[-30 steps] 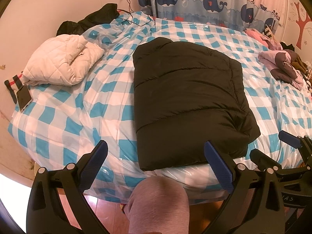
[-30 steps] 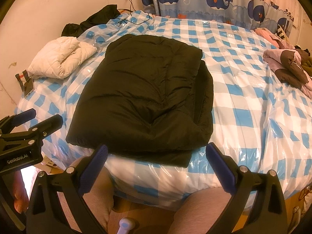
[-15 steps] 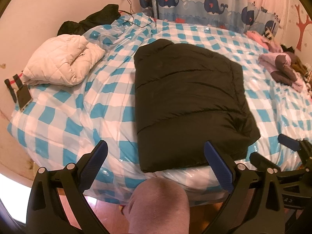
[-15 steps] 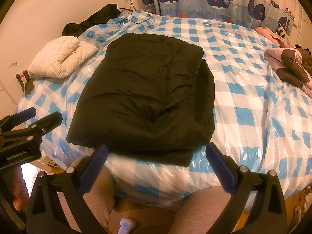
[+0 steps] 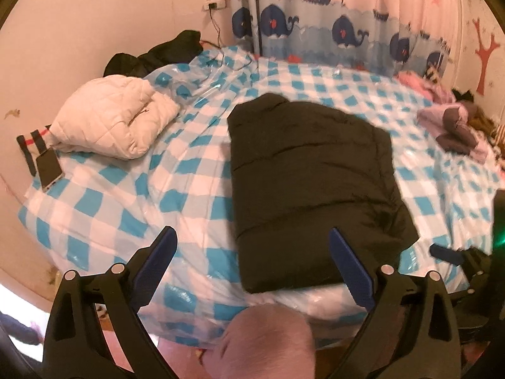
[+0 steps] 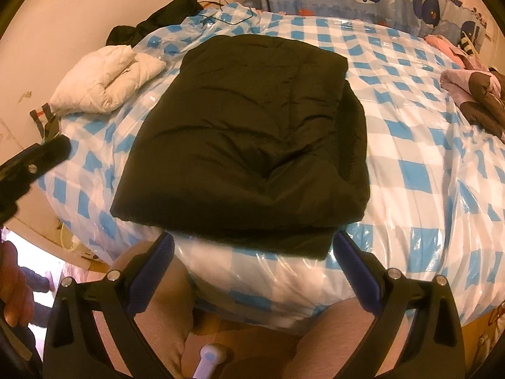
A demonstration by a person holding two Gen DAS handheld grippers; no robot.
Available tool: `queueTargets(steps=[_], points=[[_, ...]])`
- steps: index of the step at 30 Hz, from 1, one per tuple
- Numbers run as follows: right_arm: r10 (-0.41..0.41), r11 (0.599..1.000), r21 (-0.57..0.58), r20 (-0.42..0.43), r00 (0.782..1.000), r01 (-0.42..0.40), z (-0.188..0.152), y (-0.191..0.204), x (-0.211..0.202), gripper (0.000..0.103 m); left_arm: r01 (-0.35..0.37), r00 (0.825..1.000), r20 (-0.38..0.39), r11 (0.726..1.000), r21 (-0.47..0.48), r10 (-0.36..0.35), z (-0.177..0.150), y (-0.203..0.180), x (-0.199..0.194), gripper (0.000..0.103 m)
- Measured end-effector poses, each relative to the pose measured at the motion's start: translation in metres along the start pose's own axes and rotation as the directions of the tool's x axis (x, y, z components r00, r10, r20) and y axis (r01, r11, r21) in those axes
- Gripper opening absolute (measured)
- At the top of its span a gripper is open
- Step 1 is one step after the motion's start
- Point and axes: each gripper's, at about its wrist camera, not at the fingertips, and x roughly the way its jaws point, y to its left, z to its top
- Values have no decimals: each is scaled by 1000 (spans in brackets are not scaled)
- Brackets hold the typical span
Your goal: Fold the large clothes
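ok, near field first: left gripper [image 5: 251,257] is wide open, holding nothing, hovering off the near edge of the bed [image 5: 104,202] with a bare knee [image 5: 268,341] under it. right gripper [image 6: 252,267] is also spread wide and empty, both legs visible below it, and a small white-and-lilac object [image 6: 210,358] on the floor between them; can't tell what it is.

black jacket [image 6: 249,139] lies folded into a thick rectangle on the bed, its near hem right at the mattress edge. in the right wrist view that hem sits just ahead of the fingertips, spanning nearly the full gap between them, not touching. in the left wrist view the jacket [image 5: 312,189] is ahead and offset toward the right finger; the left finger faces bare checkered plastic cover. the right gripper's tip shows at the far right of that view, just beside the jacket's near right corner.

further out: white quilted jacket [image 5: 113,120] folded near the left wall, a phone [image 5: 49,167] just beside it at the bed edge. dark clothing [image 5: 157,57] piled behind it at the wall. pink and brown clothes [image 5: 454,126] on the far right. whale-print curtain [image 5: 341,25] at the back.
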Motion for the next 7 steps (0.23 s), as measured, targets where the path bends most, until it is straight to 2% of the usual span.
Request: queueTargets(steps=[3,7], points=[[-4,1000,-2,5,1000,4,0,-1,-3,97,33,997,-63,999,-17,-34,-3,1,9,93],[-10,1000,5,9,1000,10,0,-6,-7,97,50,995,-80,998,-25,-52,-10,-2,8,93]])
